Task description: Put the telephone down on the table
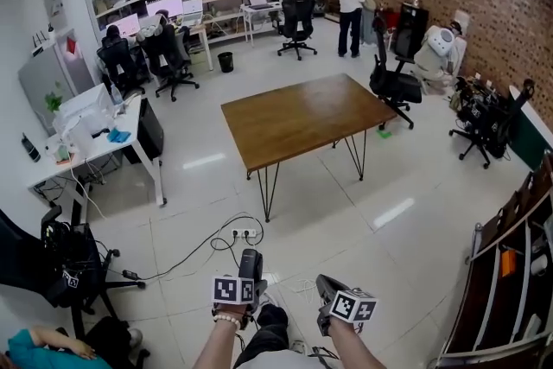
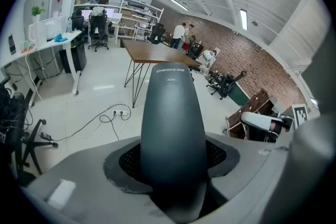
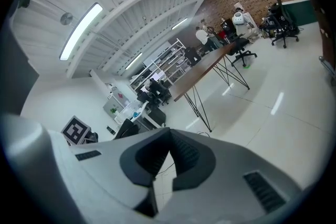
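A dark grey telephone handset stands between the jaws of my left gripper, which is shut on it, and its rounded end sticks out ahead. In the head view the left gripper is at the bottom centre, over the tiled floor, with the handset pointing toward the brown wooden table some way ahead. My right gripper is beside it on the right. Its jaws are together with nothing between them. The table top is bare.
Cables and a power strip lie on the floor between me and the table. A white desk and black chairs stand at the left, and a black office chair at the table's right end. Wooden shelving is at the right. Two people stand far back.
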Demonstrator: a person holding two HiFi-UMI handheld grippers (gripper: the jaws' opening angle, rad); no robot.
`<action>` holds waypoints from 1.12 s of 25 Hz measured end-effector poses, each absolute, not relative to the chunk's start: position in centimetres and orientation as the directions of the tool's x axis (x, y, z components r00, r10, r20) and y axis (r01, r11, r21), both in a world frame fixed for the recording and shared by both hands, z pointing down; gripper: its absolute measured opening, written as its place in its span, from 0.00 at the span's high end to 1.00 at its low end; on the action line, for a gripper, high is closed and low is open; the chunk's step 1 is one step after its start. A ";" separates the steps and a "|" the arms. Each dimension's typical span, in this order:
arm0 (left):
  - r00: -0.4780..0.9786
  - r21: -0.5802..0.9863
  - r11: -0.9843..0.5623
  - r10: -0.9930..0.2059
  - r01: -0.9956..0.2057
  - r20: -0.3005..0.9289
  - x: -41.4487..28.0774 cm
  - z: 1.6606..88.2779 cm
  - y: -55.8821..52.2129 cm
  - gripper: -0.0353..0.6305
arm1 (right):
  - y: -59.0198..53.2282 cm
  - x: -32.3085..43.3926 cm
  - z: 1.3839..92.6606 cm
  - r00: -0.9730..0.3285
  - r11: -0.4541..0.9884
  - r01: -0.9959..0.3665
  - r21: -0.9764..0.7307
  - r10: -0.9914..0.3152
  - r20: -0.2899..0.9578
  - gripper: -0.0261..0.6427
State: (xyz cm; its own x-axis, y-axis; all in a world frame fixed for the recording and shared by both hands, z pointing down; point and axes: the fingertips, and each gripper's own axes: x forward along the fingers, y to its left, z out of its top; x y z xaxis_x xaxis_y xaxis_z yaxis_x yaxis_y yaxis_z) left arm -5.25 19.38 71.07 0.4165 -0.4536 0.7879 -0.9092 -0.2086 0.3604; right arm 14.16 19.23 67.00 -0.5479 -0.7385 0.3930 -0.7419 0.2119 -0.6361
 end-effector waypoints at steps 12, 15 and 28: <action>0.456 0.390 -0.237 -0.455 -0.890 0.765 -5.2 70.7 5.3 0.54 | 6.0 13.7 66.2 -0.511 0.211 -0.791 -0.575 -0.744 0.430 0.95; 0.467 0.400 -0.240 -0.461 -0.884 0.755 -6.1 69.9 1.5 0.54 | 2.1 12.4 65.3 -0.511 0.221 -0.798 -0.561 -0.743 0.433 0.95; 0.497 0.433 -0.246 -0.479 -0.867 0.723 -10.9 69.0 -9.2 0.54 | -8.3 8.0 64.2 -0.482 0.226 -0.832 -0.506 -0.747 0.459 0.95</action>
State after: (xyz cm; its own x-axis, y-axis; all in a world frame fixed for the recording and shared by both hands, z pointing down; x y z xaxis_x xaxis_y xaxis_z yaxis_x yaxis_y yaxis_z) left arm -10.93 -9.20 69.02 0.4972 -0.4793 0.7232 -0.8671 -0.2460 0.4331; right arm 7.99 -8.32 64.24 -0.4816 -0.7465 0.4591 -0.8325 0.2259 -0.5059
